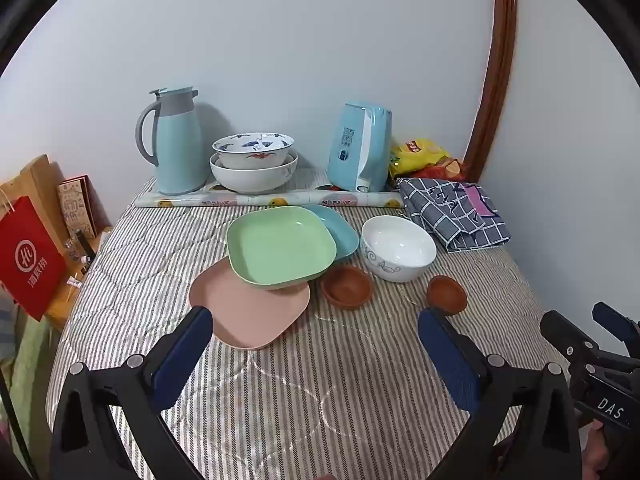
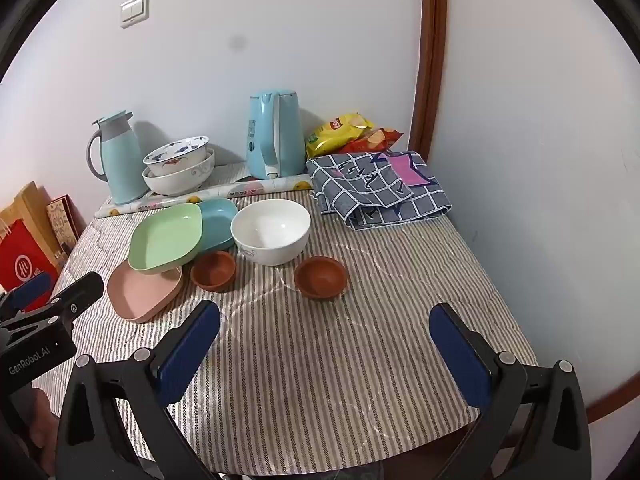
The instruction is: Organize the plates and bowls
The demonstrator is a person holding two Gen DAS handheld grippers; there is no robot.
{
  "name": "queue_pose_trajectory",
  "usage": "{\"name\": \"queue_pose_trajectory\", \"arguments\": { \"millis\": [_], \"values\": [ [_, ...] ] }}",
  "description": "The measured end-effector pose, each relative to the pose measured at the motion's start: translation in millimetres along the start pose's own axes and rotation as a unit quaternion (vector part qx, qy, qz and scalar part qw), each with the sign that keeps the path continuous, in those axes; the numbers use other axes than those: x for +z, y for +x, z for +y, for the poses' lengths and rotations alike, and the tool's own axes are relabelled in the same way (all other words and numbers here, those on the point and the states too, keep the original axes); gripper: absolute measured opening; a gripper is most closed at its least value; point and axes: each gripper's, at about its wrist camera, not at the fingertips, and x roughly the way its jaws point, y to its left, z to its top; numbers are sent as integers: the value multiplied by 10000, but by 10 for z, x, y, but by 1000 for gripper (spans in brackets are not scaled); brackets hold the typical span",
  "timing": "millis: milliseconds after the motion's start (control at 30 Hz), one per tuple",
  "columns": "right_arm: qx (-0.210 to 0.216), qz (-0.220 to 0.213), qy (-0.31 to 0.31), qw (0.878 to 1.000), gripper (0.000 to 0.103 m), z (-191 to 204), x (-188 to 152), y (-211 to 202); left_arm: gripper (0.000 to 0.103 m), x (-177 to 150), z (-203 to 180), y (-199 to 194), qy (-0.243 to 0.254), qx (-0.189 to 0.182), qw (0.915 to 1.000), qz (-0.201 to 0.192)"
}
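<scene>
At the bottom of the left wrist view, the left gripper (image 1: pixel 316 336) hangs over the striped tablecloth (image 1: pixel 320 392) with its jaws spread wide and nothing between them; the right gripper (image 2: pixel 325 330) fills the bottom of its own view, likewise wide open and empty. In the centre of the left view a green plate (image 1: pixel 280 246) lies tilted, overlapping a pink plate (image 1: pixel 252 312) below it and a blue plate (image 1: pixel 340 228) behind it. Just right of them stands a white bowl (image 1: pixel 398 248), with one small brown bowl (image 1: pixel 346 286) at its lower left and another small brown bowl (image 1: pixel 447 294) at its lower right. Toward the upper middle, two large bowls (image 1: pixel 254 160) sit nested between a thermos jug (image 1: pixel 176 140) and a kettle (image 1: pixel 360 148). A checked cloth (image 1: pixel 456 212) lies folded at the right.
</scene>
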Motion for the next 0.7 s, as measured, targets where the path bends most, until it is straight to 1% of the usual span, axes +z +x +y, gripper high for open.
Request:
{"name": "queue_pose_trajectory", "arguments": {
  "millis": [133, 200, 700],
  "values": [
    [-22, 46, -33, 10000, 103, -9, -13, 13, 103, -13, -15, -36, 23, -21, 10000, -24],
    [-12, 63, -27, 10000, 103, -16, -18, 25, 103, 33, 30, -5, 0, -52, 10000, 43],
    [53, -5, -68, 10000, 103, 30, -40, -1, 103, 53, 19, -17, -59, -84, 9999, 4]
  ]
}}
